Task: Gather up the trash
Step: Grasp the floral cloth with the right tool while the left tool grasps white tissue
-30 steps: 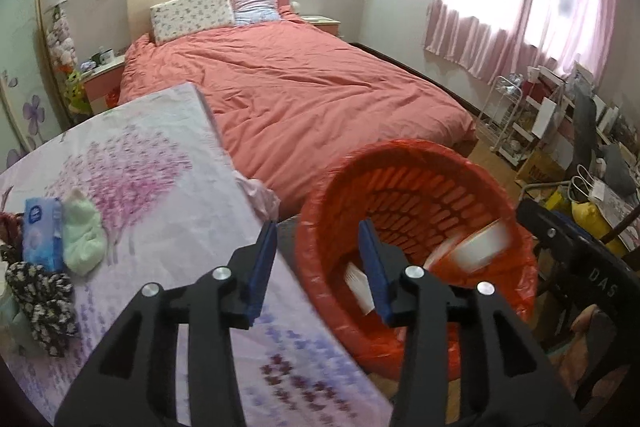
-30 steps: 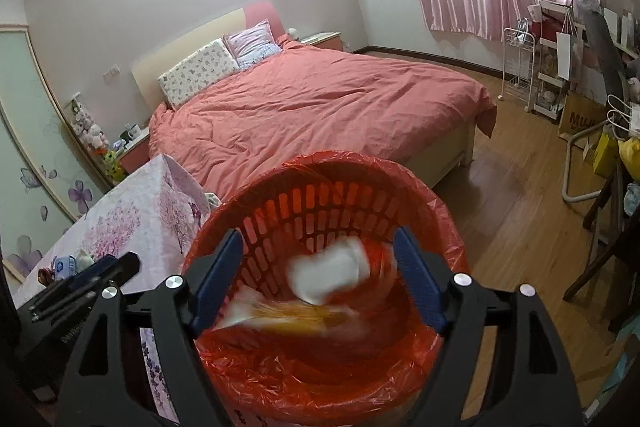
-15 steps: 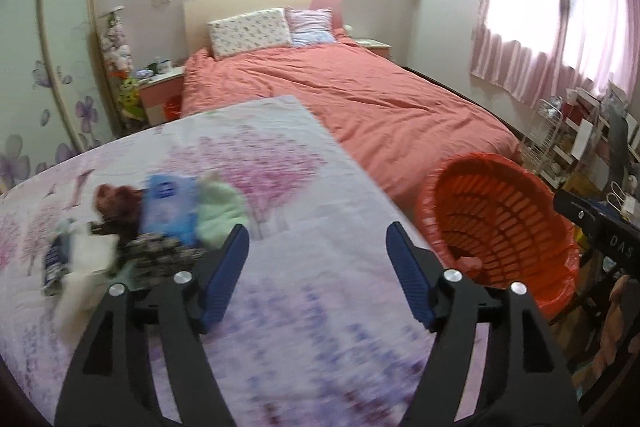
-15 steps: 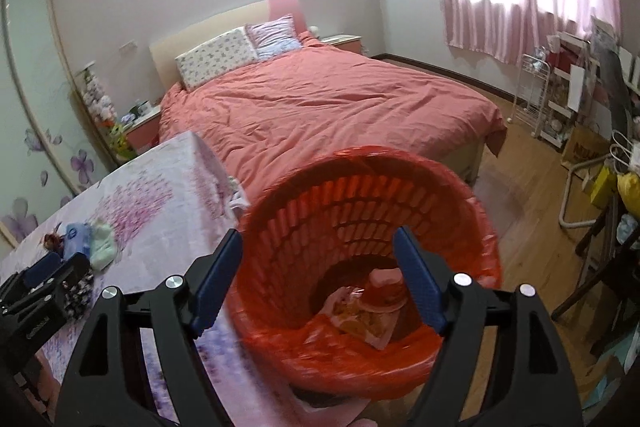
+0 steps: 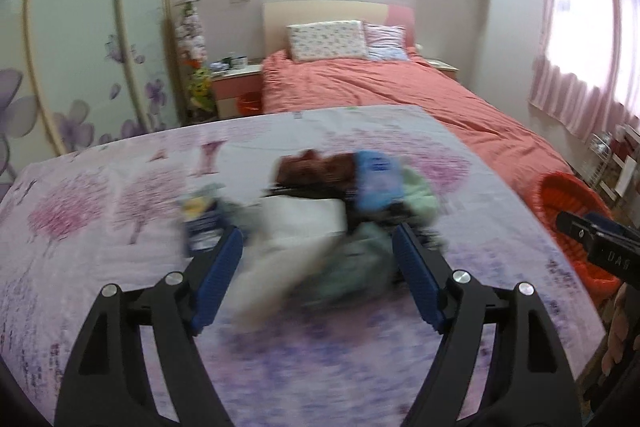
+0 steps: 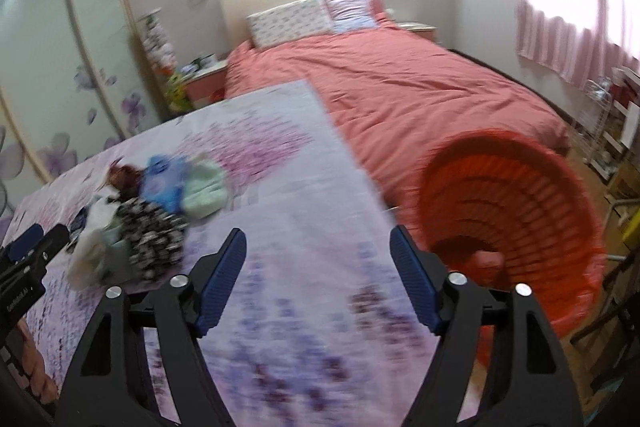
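Both grippers gape empty; the left gripper (image 5: 316, 267) has swung from the orange basket (image 6: 516, 211), now at three o'clock, onto the blurred, seemingly mixed pile (image 5: 320, 211); next pickup.

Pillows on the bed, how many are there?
2, both against the headboard: a white floral pillow on the left and a smaller striped pillow right beside it. More could lie hidden behind them.

Left gripper (image 5: 316, 267), fingers (image 5: 218, 277) wide apart, over blurred trash pile (image 5: 320, 211) on floral worktop (image 5: 100, 227). Orange basket (image 5: 568, 211) far right; bed (image 5: 400, 99) beyond.
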### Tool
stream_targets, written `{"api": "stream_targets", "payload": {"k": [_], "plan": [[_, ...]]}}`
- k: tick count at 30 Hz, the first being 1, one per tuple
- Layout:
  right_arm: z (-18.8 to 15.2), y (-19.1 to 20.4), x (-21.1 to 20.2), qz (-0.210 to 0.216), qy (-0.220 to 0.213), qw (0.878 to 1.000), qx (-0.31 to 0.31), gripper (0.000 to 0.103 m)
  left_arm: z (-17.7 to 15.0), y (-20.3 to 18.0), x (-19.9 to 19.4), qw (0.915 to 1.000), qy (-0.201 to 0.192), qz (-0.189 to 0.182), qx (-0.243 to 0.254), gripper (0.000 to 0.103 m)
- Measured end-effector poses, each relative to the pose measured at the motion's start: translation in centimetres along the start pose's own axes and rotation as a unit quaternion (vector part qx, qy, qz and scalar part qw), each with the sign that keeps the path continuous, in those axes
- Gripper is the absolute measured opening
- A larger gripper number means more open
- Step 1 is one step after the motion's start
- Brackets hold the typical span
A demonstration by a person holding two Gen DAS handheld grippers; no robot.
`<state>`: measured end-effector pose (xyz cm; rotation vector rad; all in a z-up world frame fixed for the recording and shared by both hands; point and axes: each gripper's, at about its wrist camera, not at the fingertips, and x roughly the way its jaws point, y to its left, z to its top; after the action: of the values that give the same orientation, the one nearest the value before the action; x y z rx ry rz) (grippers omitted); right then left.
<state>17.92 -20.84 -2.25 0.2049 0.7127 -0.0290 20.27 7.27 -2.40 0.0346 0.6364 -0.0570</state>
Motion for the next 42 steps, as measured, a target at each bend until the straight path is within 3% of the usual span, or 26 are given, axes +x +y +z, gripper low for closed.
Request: {"api": "stream_targets", "payload": {"k": [4,8,14,17,20,23,25,33,42], "plan": [[-0.2,3.9,1.4,0.032,0.015,0.999,-0.022,0.063,-0.6,3.0,0.1,0.9997,0.007,0.012,-0.018,0.076],[-0.2,7.1,2.2,0.065,0.02,0.997,-0.042,0.063,-1.5,5.2,0.0,0.9993,0.005,0.007,-0.035,0.076],[-0.9,10.4,4.2,0.071,0.039,0.995,-0.061,0.058,-2.2,6.3,0.3,0.9988,0.017,-0.001,-0.047,0.076],[-1.3,10.6,5.2,0.068,0.059,0.994,-0.062,0.053,-2.5,6.3,0.5,0.9989,0.018,-0.002,-0.043,0.076],[-2.0,10.7,5.8,0.074,0.074,0.993,-0.061,0.04,-2.6,5.8,0.9,0.9992,0.021,-0.005,-0.034,0.076],[-2.5,10.7,6.0,0.072,0.079,0.992,-0.067,0.017,-2.6,5.4,1.2,0.9992,0.023,-0.009,-0.031,0.076],[-2.5,10.6,5.7,0.069,0.072,0.993,-0.069,0.012,-2.6,5.0,1.5,0.9992,0.026,-0.012,-0.03,0.076],[-1.2,7.3,3.8,0.036,0.032,0.998,-0.034,0.009,-2.3,3.0,2.3,0.9992,0.033,-0.021,-0.01,0.075],[-1.0,4.9,3.6,0.018,0.027,0.999,-0.022,0.009,-2.0,1.2,4.8,0.9979,0.062,0.013,0.014,0.068]]}}
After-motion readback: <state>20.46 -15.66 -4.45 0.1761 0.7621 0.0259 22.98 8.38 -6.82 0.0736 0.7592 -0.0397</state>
